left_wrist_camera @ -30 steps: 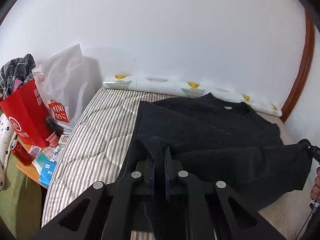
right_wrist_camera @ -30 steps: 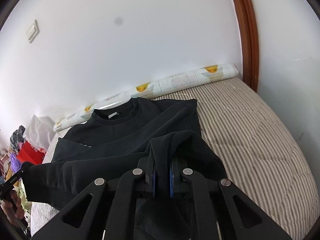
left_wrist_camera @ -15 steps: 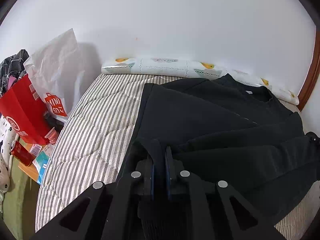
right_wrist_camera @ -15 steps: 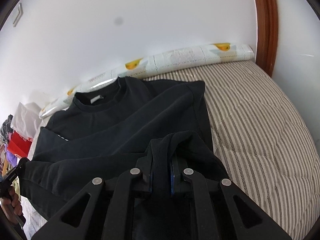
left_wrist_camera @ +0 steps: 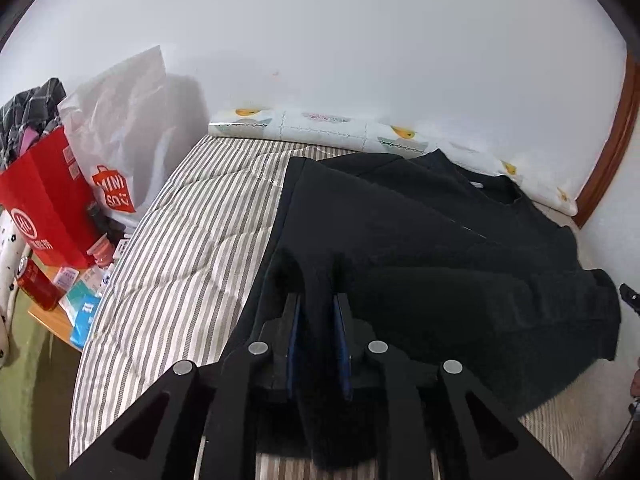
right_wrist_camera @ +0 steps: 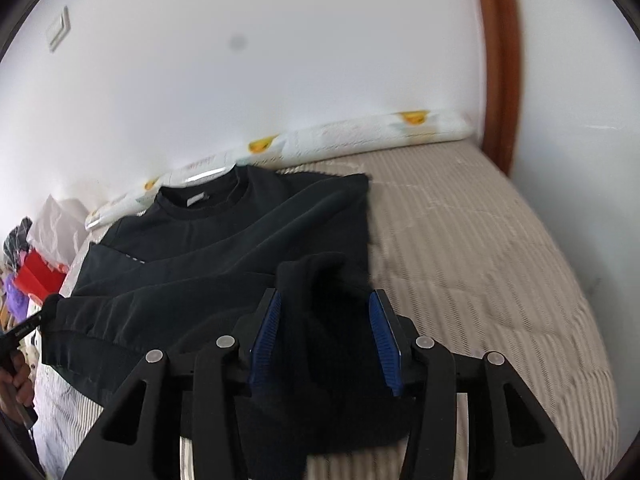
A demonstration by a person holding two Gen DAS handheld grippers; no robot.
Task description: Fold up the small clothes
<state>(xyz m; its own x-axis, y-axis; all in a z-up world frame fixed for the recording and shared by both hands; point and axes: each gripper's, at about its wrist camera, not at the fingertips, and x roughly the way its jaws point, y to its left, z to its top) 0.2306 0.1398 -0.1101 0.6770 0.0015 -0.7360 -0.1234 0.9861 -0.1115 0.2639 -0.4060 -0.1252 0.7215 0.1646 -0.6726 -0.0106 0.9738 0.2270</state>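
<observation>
A black sweatshirt [left_wrist_camera: 420,240] lies on the striped mattress [left_wrist_camera: 192,248], collar toward the wall, its bottom edge folded up over the body. My left gripper [left_wrist_camera: 316,300] has its jaws slightly parted, with a fold of the hem standing between the pads. In the right wrist view the sweatshirt [right_wrist_camera: 224,240] lies the same way. My right gripper [right_wrist_camera: 326,300] is open wide, and the hem corner stands loose between its blue pads [right_wrist_camera: 266,328].
A rolled white pad [left_wrist_camera: 320,128] lies along the wall. A red bag [left_wrist_camera: 44,200], a white plastic bag [left_wrist_camera: 124,120] and small items sit on a side table left of the bed. The mattress [right_wrist_camera: 480,248] extends to the right. A wooden frame [right_wrist_camera: 496,60] stands at the corner.
Both grippers carried the hem forward over the body and lowered it. The right gripper has opened wide and let go of the hem. The left jaws have parted a little.
</observation>
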